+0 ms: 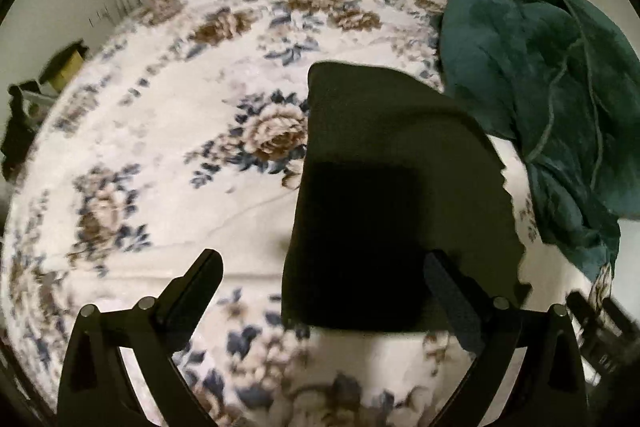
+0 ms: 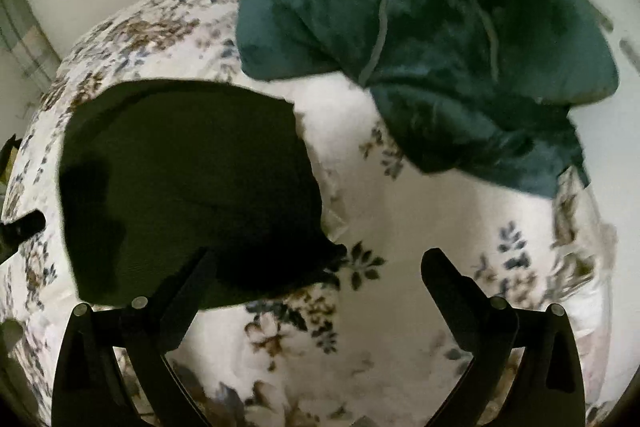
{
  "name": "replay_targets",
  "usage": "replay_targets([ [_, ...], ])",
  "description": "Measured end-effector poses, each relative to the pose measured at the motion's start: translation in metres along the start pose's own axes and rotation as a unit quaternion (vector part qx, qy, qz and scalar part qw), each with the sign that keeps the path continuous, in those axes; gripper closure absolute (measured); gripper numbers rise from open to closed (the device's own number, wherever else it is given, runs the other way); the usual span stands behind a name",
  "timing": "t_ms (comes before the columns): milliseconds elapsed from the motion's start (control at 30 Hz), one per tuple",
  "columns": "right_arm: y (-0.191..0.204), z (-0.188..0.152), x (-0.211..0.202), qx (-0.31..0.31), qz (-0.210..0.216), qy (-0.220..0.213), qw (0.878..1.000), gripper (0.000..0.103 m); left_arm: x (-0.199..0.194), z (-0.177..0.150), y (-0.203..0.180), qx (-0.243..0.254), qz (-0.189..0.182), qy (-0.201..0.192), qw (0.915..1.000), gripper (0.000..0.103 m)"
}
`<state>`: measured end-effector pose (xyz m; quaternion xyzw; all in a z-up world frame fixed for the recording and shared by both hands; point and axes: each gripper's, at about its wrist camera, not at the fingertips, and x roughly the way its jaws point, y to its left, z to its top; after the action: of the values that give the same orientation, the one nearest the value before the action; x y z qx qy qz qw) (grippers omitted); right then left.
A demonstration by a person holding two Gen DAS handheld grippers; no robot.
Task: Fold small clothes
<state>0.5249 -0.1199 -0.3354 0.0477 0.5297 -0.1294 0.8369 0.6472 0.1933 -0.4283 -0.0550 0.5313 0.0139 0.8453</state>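
Left wrist view: your left hand-held gripper was spread wide, holding nothing, above the floral bedspread. The dark folded garment lay flat on the bed, under the right-hand finger. The teal fleece blanket sat bunched just beside it.

Right wrist view: your right hand-held gripper was also wide and empty. The dark folded garment lay to its left, with the teal fleece blanket behind it. To finish this fold well, you probably needed to press the edges square before moving on. No containers showed.
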Motion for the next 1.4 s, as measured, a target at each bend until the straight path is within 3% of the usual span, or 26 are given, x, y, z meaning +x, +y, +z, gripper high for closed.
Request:
replay_targets([
  [167,-0.004,-0.007,-0.091,-0.025,-0.009,-0.033,0.999,0.0,-0.079,-0.022,-0.016,0.023,0.025,-0.031,0.999,0.0],
  [467,-0.023,-0.037,-0.267,-0.046,-0.004,-0.093,0.995,0.0,-0.24,-0.059,-0.028,0.035,0.011,-0.082,0.996,0.0],
  [867,-0.043,-0.086,-0.469,-0.074,0.013,-0.194,0.978,0.0,-0.389,-0.115,-0.04,0.025,-0.005,-0.141,0.9898,0.0],
  [1067,-0.055,-0.108,-0.53,-0.077,0.022,-0.217,0.973,0.0,-0.431,-0.137,-0.036,0.022,-0.004,-0.166,0.9858,0.0],
  [1400,-0.071,-0.132,-0.581,-0.083,0.036,-0.241,0.966,0.0,-0.469,-0.159,-0.033,0.019,0.002,-0.196,0.9804,0.0],
])
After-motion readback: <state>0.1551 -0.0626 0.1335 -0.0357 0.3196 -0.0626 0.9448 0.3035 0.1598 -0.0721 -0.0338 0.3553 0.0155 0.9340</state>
